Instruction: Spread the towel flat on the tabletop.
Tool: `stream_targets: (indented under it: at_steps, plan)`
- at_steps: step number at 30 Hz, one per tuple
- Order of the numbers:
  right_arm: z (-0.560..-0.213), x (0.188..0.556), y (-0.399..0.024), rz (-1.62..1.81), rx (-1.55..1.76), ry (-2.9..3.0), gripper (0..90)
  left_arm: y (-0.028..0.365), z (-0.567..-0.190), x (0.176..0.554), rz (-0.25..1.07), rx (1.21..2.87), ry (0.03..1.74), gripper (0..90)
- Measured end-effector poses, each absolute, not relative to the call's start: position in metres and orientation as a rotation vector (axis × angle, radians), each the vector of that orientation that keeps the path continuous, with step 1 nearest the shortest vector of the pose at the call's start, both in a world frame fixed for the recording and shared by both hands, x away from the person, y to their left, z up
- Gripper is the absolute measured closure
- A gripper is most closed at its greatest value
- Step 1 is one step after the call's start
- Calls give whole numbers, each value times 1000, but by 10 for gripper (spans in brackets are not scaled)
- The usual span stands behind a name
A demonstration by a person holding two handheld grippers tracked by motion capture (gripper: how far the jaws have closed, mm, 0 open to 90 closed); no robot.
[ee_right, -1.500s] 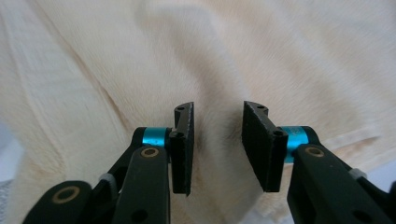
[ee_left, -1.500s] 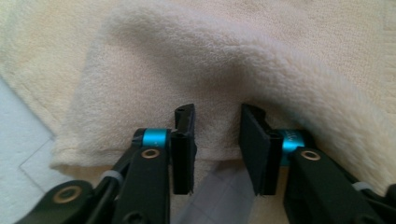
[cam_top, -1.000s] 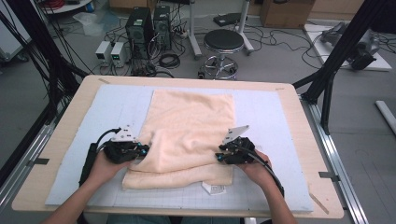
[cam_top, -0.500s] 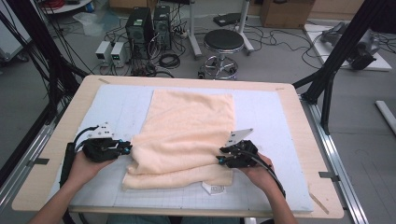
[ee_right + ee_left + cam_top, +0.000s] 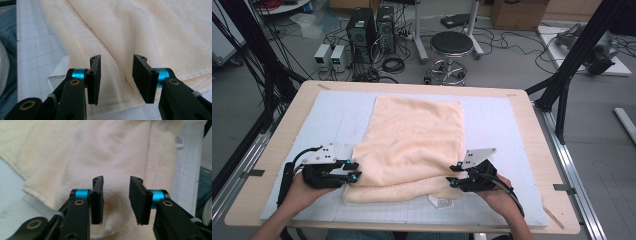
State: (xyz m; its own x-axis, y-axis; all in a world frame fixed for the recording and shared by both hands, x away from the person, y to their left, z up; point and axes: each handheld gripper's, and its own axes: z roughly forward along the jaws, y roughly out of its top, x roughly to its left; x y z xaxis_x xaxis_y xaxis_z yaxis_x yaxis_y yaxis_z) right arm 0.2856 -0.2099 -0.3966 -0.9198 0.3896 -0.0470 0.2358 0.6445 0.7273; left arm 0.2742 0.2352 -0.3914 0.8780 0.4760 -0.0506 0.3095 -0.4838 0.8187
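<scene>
A peach towel (image 5: 412, 135) lies on the white grid mat (image 5: 497, 120), its upper layer folded toward me over a lower layer whose near edge still shows. My left gripper (image 5: 353, 170) is at the towel's near left edge. Its jaws have just been opening and stand apart, with a soft bump of towel (image 5: 75, 152) between them, not pinched (image 5: 116, 182). My right gripper (image 5: 452, 174) is at the near right edge, open (image 5: 117, 61) above the fold line of the towel (image 5: 150, 30), gripping nothing.
A white care label (image 5: 439, 201) sticks out from the towel's near edge, also seen as a label (image 5: 58, 72) left of the right jaws. The wooden table (image 5: 532, 150) borders the mat. A stool (image 5: 451, 45), computers and cables stand on the floor beyond.
The left gripper went out to the left, then came back to the towel's edge with its jaws parted. The right gripper slid slightly toward me. The towel's left edge has been smoothed outward.
</scene>
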Motion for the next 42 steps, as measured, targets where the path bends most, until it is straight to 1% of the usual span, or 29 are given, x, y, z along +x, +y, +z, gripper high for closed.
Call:
stream_targets:
  at_steps: [3, 5, 7, 8, 9, 11, 12, 13, 14, 18, 19, 22, 25, 27, 29, 30, 33, 34, 36, 38, 40, 42]
  plan:
    - [-396, 280, -208, 1123, 491, 2675, 576, 227, -395, 271, 236, 2152, 531, 581]
    - [-402, 281, -207, 1094, 493, 2704, 570, 222, -402, 271, 212, 2194, 524, 544]
    - [-411, 282, -204, 1051, 501, 2744, 564, 218, -410, 271, 212, 2229, 516, 527]
    - [-418, 281, -202, 1022, 496, 2760, 567, 217, -412, 271, 213, 2246, 512, 543]
    - [-422, 281, -200, 1007, 487, 2769, 575, 215, -416, 271, 217, 2264, 514, 579]
    - [-429, 281, -197, 972, 484, 2793, 648, 214, -422, 272, 244, 2299, 524, 735]
    - [-429, 281, -197, 995, 481, 2797, 722, 213, -424, 273, 245, 2299, 531, 811]
    - [-429, 281, -196, 994, 466, 2813, 819, 213, -423, 274, 257, 2293, 544, 828]
    - [-427, 278, -195, 984, 433, 2837, 856, 212, -422, 275, 268, 2284, 551, 838]
    - [-413, 278, -195, 968, 391, 2848, 865, 212, -409, 287, 321, 2217, 604, 843]
    - [-408, 279, -197, 977, 395, 2834, 866, 213, -406, 295, 329, 2192, 640, 843]
    - [-391, 293, -205, 1019, 440, 2773, 866, 213, -400, 316, 355, 2141, 717, 840]
    - [-384, 311, -210, 1026, 486, 2722, 866, 208, -402, 340, 396, 2143, 788, 839]
    - [-382, 325, -212, 1036, 557, 2693, 865, 205, -410, 354, 378, 2145, 841, 838]
    - [-388, 334, -212, 1055, 605, 2714, 862, 201, -418, 364, 357, 2166, 887, 827]
    - [-394, 337, -208, 1026, 609, 2753, 851, 201, -420, 366, 353, 2162, 890, 805]
    - [-401, 336, -202, 998, 575, 2808, 750, 204, -415, 363, 351, 2140, 893, 711]
    - [-398, 333, -202, 1015, 570, 2786, 709, 206, -413, 361, 347, 2137, 891, 658]
    - [-394, 330, -204, 1041, 567, 2761, 684, 209, -407, 356, 340, 2123, 875, 625]
    - [-390, 326, -208, 1067, 556, 2737, 662, 212, -400, 347, 364, 2127, 838, 602]
    - [-388, 322, -209, 1072, 542, 2732, 647, 216, -395, 337, 390, 2134, 809, 556]
    - [-386, 316, -210, 1047, 531, 2730, 638, 219, -391, 328, 402, 2133, 790, 540]
